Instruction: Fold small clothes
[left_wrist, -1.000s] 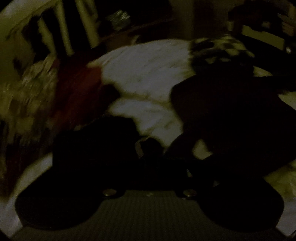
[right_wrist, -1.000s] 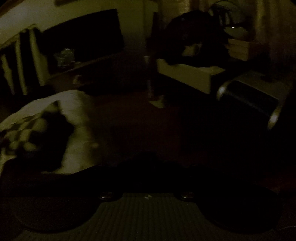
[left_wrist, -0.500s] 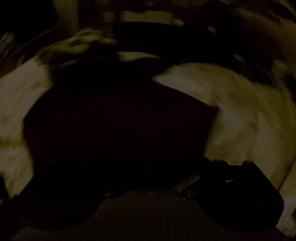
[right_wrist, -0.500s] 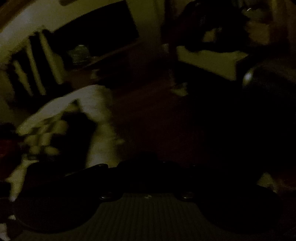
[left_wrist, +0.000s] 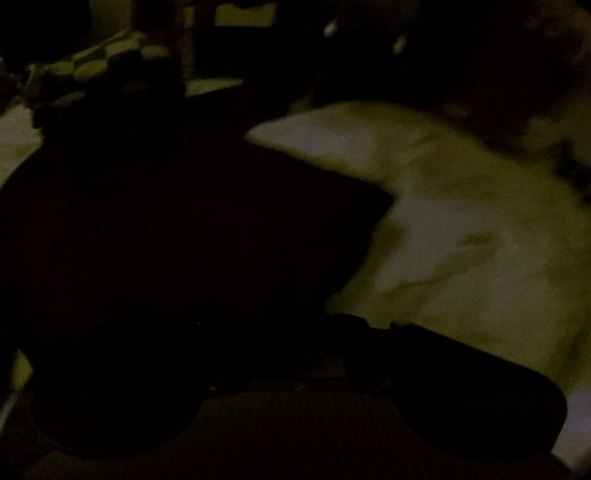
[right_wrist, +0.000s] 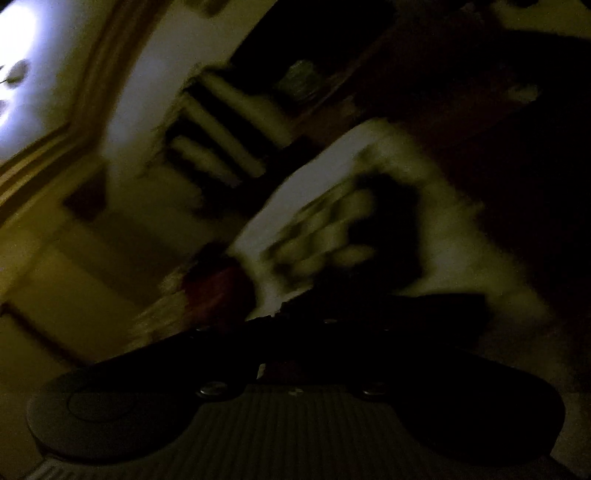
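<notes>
We work in very poor light, and both views are smeared. In the left wrist view a large dark garment (left_wrist: 177, 236) lies spread over a pale sheet (left_wrist: 461, 229), filling the near left of the picture and running right up to the left gripper (left_wrist: 295, 354). The gripper itself is lost in shadow; we cannot tell whether it is released or clenched on cloth. At the far left sits a checked cloth (left_wrist: 96, 70), touching the dark garment's far edge.

We judge the dark garment soft, light and limp: it will sag and drag rather than hold shape, so we would pinch it at a corner or along an edge, such as the corner pointing right onto the sheet, not in the middle.

In the right wrist view the right gripper (right_wrist: 295, 343) is tilted, with the checked cloth (right_wrist: 332, 229) ahead on the pale surface; its grip too is unreadable. The sheet looks yielding, so a pinch may catch it. Beyond stand pale vertical bars (right_wrist: 218, 122) and a wall (right_wrist: 140, 74).
</notes>
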